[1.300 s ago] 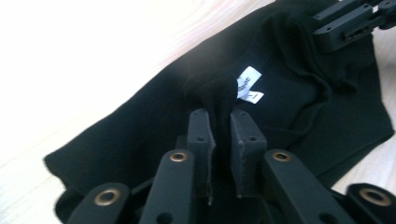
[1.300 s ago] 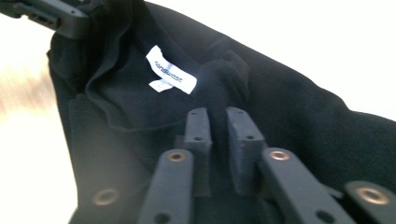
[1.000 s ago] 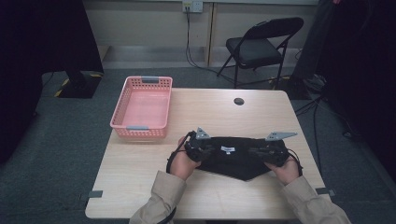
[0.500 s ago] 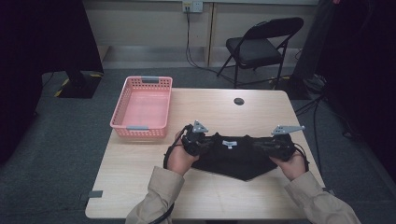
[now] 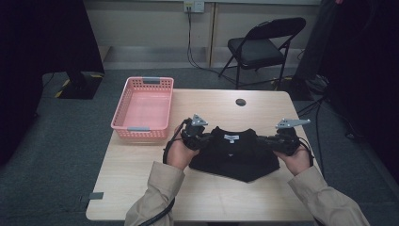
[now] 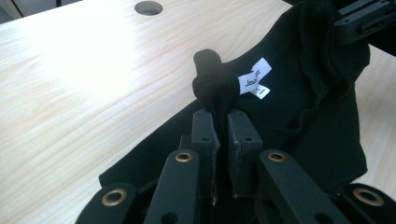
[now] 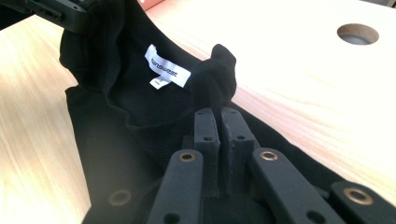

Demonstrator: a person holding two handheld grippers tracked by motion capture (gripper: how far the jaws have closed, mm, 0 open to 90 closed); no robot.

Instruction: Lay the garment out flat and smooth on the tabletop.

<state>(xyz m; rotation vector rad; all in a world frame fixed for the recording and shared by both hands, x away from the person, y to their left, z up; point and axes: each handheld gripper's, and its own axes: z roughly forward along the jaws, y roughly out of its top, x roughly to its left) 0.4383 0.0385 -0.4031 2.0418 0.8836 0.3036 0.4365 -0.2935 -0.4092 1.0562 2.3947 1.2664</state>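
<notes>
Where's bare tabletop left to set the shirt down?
Free: the far strip between the pink basket and the cable hole, and the near edge below the black shirt. Crowded: mid-table, where the left gripper and right gripper pinch it.

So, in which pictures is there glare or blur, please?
Left gripper view: strong glare on the table, washing out the wood grain; label slightly soft. Right gripper view: milder glare on the table, near jaws blurred. High view: dim, dark room edges, black shirt lacks detail.
</notes>
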